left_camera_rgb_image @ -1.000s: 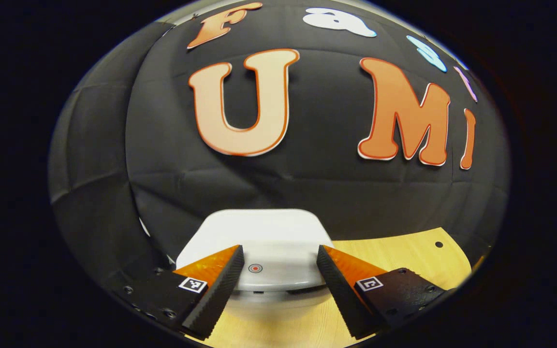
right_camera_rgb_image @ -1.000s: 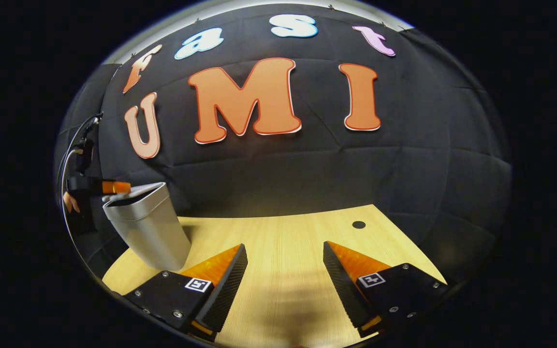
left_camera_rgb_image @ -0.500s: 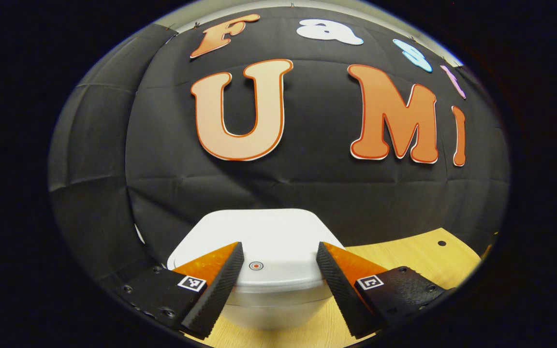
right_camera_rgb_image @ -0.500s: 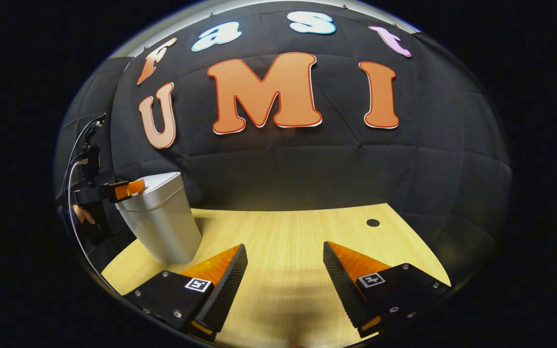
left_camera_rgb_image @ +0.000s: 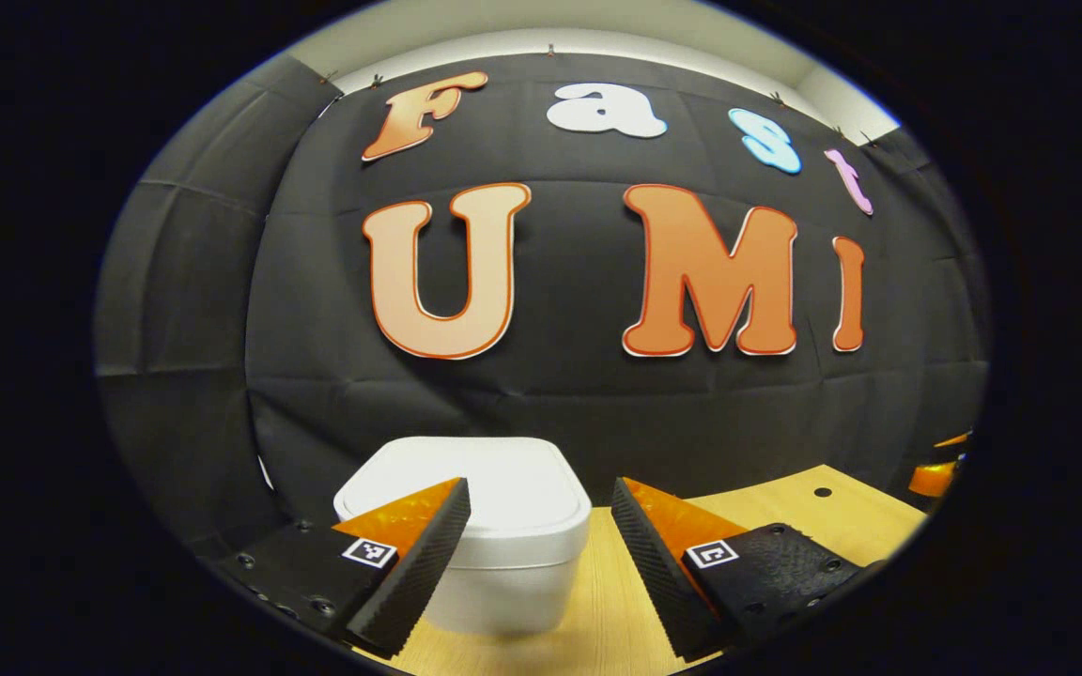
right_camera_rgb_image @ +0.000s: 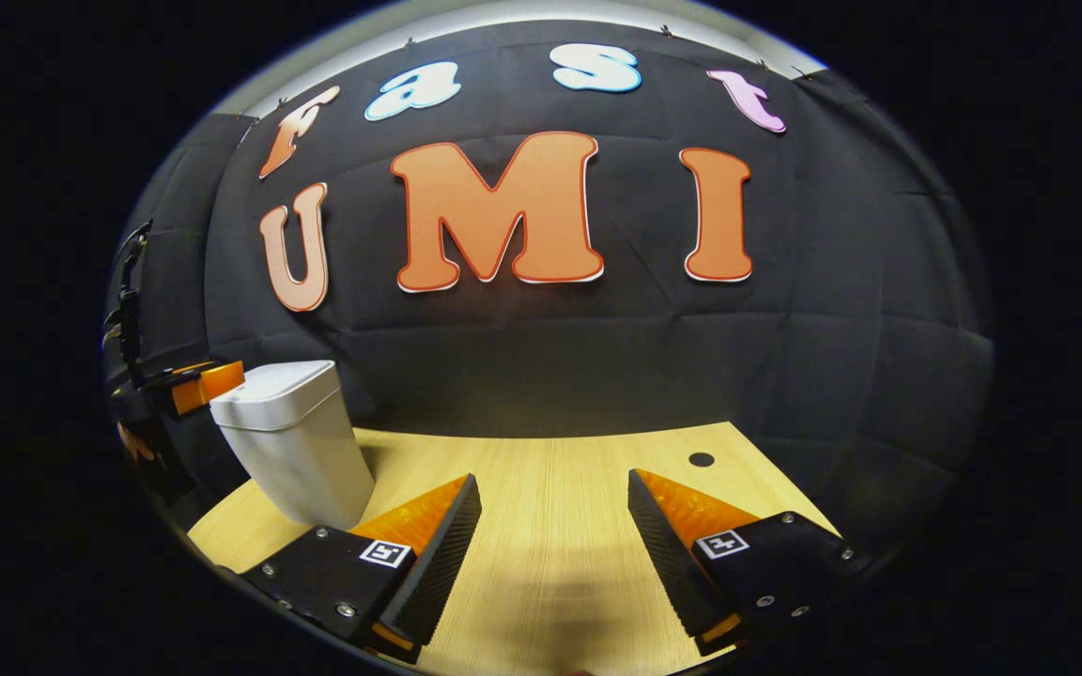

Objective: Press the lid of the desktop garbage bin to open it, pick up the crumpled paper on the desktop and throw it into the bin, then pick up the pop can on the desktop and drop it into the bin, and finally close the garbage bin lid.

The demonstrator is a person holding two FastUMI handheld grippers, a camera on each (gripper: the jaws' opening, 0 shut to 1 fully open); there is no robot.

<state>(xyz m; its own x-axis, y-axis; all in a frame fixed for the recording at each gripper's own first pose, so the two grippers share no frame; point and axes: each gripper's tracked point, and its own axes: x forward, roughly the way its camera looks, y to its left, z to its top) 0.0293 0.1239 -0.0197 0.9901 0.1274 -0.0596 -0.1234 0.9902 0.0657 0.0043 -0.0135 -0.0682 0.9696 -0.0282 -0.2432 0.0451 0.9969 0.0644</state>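
Your left tool [left_camera_rgb_image: 541, 554]: fingers spread, holding nothing, just short of the white bin [left_camera_rgb_image: 494, 545]. Bin: upright on the counter [right_camera_rgb_image: 560, 488], lid [left_camera_rgb_image: 475, 488] down. Your right tool [right_camera_rgb_image: 550, 554]: fingers spread, holding nothing, over bare counter.

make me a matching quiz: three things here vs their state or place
Things:
1. bin lid
2. left tool
3. table hole

States or places:
A. open, holding nothing
B. far right part of the table
C. shut flat on the bin

Pairs: 1-C, 2-A, 3-B
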